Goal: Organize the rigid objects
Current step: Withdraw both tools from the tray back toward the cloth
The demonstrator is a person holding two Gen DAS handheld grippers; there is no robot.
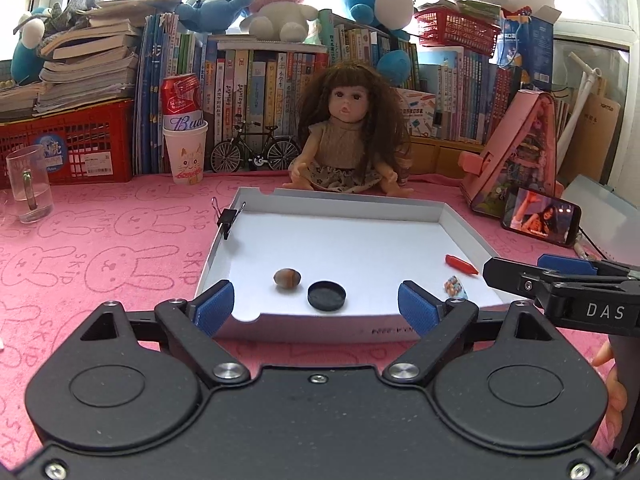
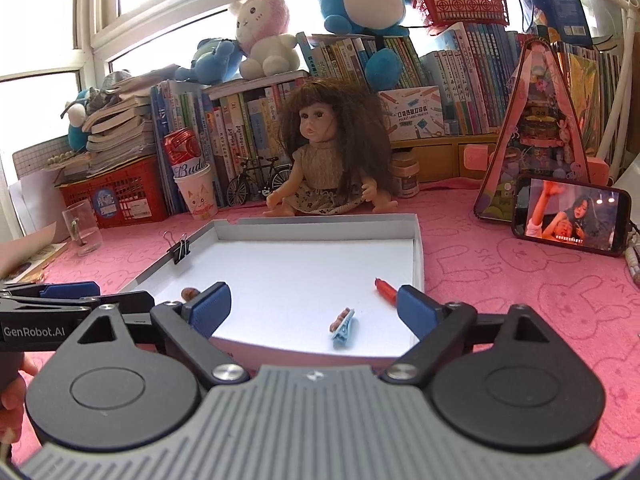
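**Tray and its small items: both tongs wide and empty**

Tray (image 1: 344, 200): a shallow white cardboard box lid, lying on the pink rabbit-print surface (image 1: 100, 248) in front of the seated doll (image 1: 348, 136). Contents, from your left wrist view: a brown nut-like piece (image 1: 287, 279), with a black round cap (image 1: 326, 295) just beside it; a small blue clip (image 1: 454, 286) with coloured beads near the front right; an orange-red crayon-like stick (image 1: 461, 263) by the right wall. A black binder clip (image 1: 229, 218) grips the left wall.

Left tongs (image 1: 316, 309): your jaws stand wide, blue pads well apart, nothing between them and nothing touched. They sit over the tray's front edge, angled gently downward, with the cap and the nut ahead of the gap.

Right tongs (image 2: 314, 309): also spread wide and empty. The right fingertip (image 2: 412, 308) overlaps the near end of the stick in the view; whether they touch, you cannot tell. The blue clip lies ahead between the pads, untouched.

Hands: fingers (image 1: 614, 384) of your right hand show on that tool's handle at the right edge of the left view; your tools sit side by side at the tray's near edge.
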